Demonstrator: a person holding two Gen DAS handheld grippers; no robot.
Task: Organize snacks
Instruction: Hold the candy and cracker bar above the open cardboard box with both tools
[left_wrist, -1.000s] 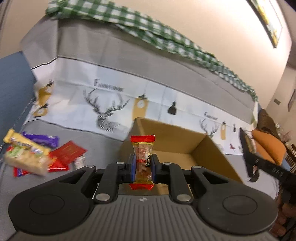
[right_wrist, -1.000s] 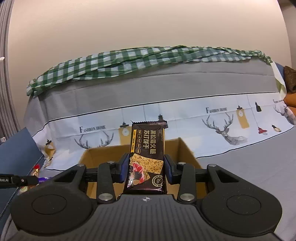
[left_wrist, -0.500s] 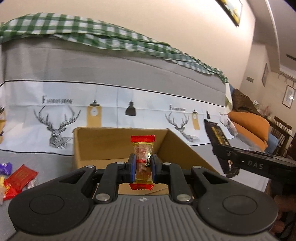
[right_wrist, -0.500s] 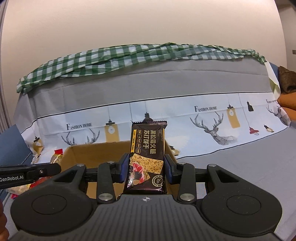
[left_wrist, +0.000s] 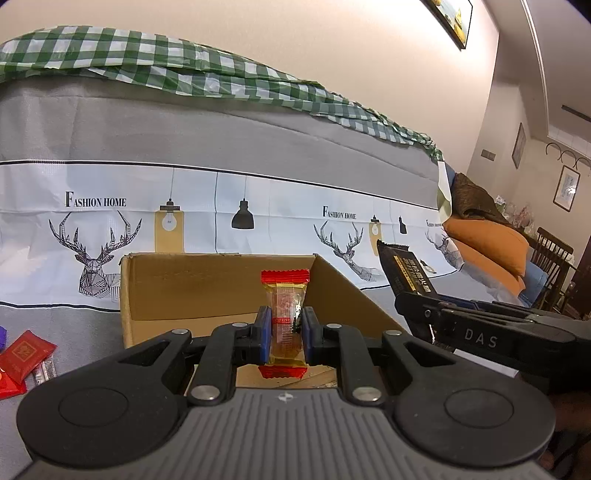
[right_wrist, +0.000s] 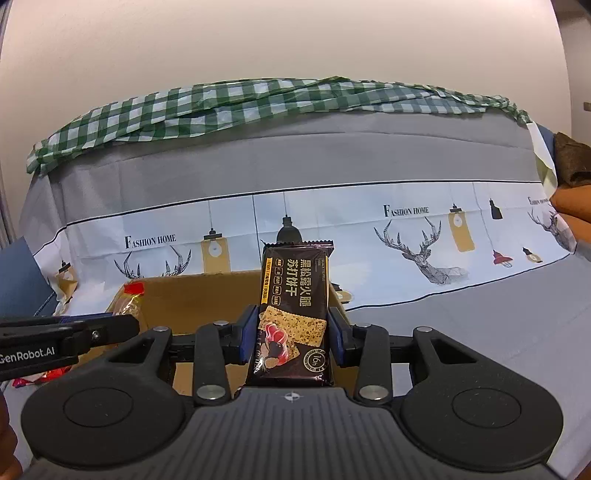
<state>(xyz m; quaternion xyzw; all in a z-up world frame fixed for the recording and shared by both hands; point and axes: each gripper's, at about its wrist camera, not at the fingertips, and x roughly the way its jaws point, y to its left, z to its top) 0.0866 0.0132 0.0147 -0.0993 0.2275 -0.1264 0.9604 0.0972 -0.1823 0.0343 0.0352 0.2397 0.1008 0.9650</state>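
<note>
My left gripper (left_wrist: 284, 334) is shut on a small red-ended clear candy packet (left_wrist: 285, 314), held upright over the near edge of an open cardboard box (left_wrist: 207, 284). The right gripper (right_wrist: 291, 334) is shut on a dark brown cracker packet (right_wrist: 293, 314), also upright, above the same box (right_wrist: 192, 299). In the left wrist view the right gripper and its cracker packet (left_wrist: 406, 273) show beside the box's right wall. From the right wrist view, the left gripper's arm and the candy packet (right_wrist: 133, 299) appear at the box's left side.
The box stands on a grey cloth-covered surface (right_wrist: 461, 332) before a sofa back draped in deer-print cloth (left_wrist: 258, 206) and green checked cloth (right_wrist: 258, 99). Several loose red snack packets (left_wrist: 26, 352) lie left of the box. Orange cushions (left_wrist: 487, 240) and a chair sit far right.
The left gripper swung right with the candy, from the snack pile toward the box, and levelled out; the pile slid out of its view. The right gripper stayed almost still.
</note>
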